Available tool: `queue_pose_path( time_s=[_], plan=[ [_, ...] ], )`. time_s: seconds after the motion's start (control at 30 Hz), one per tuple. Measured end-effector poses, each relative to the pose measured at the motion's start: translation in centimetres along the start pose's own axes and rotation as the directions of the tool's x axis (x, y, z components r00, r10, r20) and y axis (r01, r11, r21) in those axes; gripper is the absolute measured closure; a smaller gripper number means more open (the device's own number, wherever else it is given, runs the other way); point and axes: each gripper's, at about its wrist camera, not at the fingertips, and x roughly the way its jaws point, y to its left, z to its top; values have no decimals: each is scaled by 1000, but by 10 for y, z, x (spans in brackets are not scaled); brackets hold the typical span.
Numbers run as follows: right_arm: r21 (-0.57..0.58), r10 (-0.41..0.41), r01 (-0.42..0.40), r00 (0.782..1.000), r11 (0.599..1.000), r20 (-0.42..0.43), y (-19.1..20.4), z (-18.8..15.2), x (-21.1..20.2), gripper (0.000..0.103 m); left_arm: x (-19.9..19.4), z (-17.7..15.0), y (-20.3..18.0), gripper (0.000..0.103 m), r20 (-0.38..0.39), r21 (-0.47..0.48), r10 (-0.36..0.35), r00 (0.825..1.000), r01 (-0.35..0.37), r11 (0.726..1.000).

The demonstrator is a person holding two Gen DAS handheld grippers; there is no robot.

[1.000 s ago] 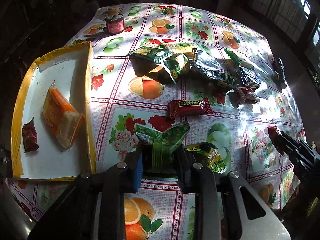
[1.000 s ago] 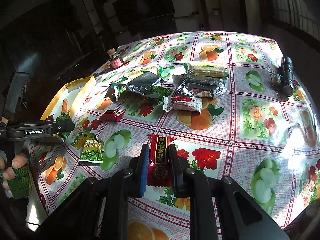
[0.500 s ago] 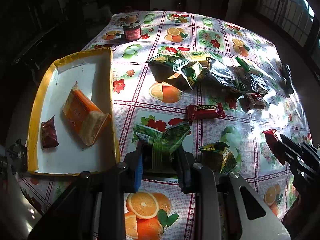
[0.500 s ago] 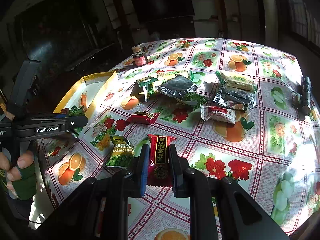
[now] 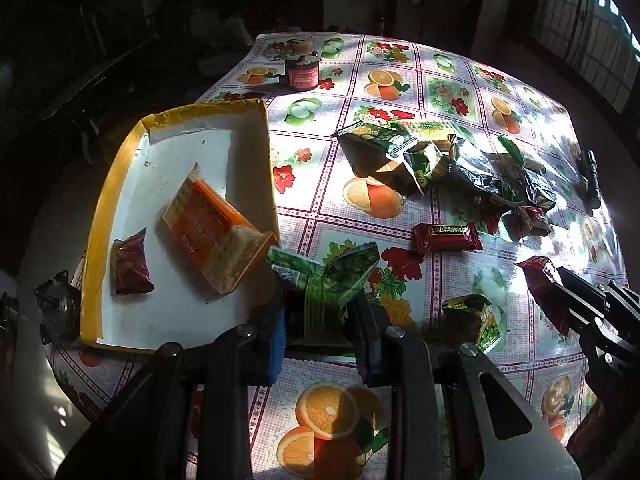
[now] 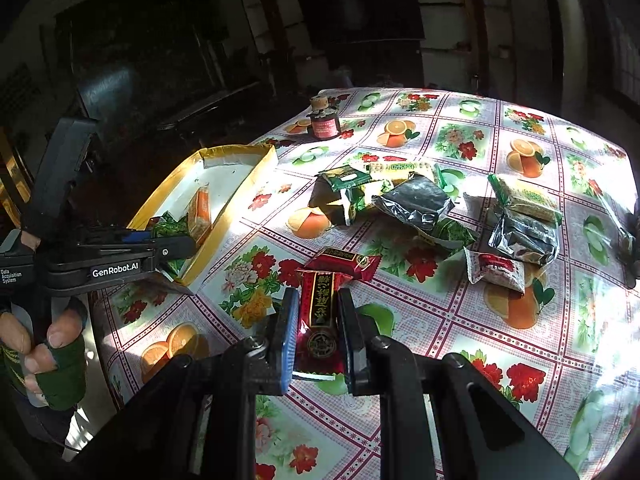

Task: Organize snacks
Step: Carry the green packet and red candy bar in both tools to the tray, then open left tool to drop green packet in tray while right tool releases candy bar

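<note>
Holding orange packet (image 5: pixel 212 232) and red packet (image 5: pixel 130 268), yellow-rimmed tray (image 5: pixel 102 216), left claw (image 5: pixel 320 320) clenching green packet (image 5: pixel 328 276), right claw (image 6: pixel 316 328) clenching dark-red packet (image 6: pixel 320 312)

Table w/ fruit-and-flower oilcloth (image 5: pixel 452 92), sunlit on the right.

On it: yellow-rimmed white tray (image 5: pixel 100 216) at left edge; small red-label jar (image 5: pixel 302 74) at far end; pile of snack packs (image 6: pixel 416 200) mid-table; red wrapped bar (image 5: pixel 446 237) alone, nearer; green pea pkt (image 5: pixel 480 320) near front; black flashlight (image 5: pixel 592 178) far right.
</note>
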Motion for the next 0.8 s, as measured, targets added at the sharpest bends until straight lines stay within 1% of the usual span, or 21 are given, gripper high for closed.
queue_pose_path(
  time_s=[0.2,0.37,0.5,0.67,0.8],
  plan=[
    [-18,96,-96,995,995,-9,26,17,24,86,1,-1,35,73,-4,-65,28,1000,-28,997],
    [-53,176,-178,984,983,-33,57,34,55,86,5,-4,72,73,-22,-134,57,998,-59,989],
    [-50,234,-236,971,970,-49,73,48,81,86,10,-6,98,73,-39,-181,66,997,-72,981],
    [-34,292,-294,954,955,-61,91,60,103,86,17,-8,115,73,-54,-208,72,996,-82,975],
    [-56,313,-319,945,946,-96,112,56,117,86,27,-7,125,73,-76,-217,79,994,-94,972]
  ],
)
